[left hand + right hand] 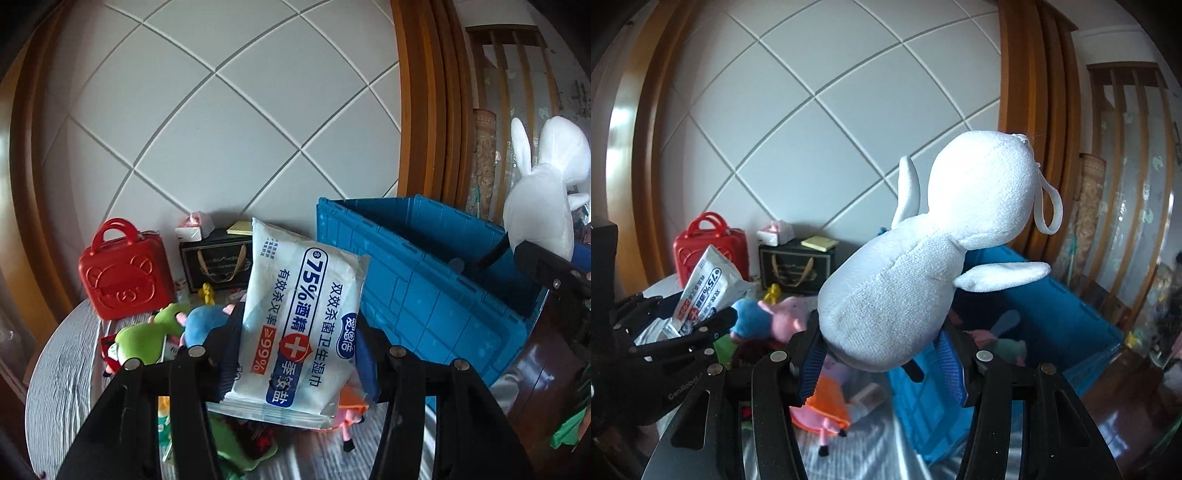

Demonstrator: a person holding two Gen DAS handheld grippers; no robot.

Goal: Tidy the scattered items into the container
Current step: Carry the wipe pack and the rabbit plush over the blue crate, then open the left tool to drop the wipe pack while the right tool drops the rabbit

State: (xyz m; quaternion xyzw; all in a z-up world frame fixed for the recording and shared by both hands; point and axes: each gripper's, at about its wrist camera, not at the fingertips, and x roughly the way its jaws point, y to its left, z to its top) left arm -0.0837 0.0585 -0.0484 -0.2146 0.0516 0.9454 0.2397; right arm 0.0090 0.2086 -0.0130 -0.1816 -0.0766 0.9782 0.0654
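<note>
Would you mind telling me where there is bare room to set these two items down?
Bare cloth lies left of the green plush, below the red case. The blue crate's near-left interior looks free. Between case and crate, toys crowd.

Wipes packet [299, 325]: blue "75%酒精", "双效杀菌卫生湿巾", "有效杀灭率", red "≥99%", white cross on red disc. Left gripper [718, 325] arm, lower left: "GenRobot".

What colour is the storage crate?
Blue; the crate shows best in the left wrist view.
</note>
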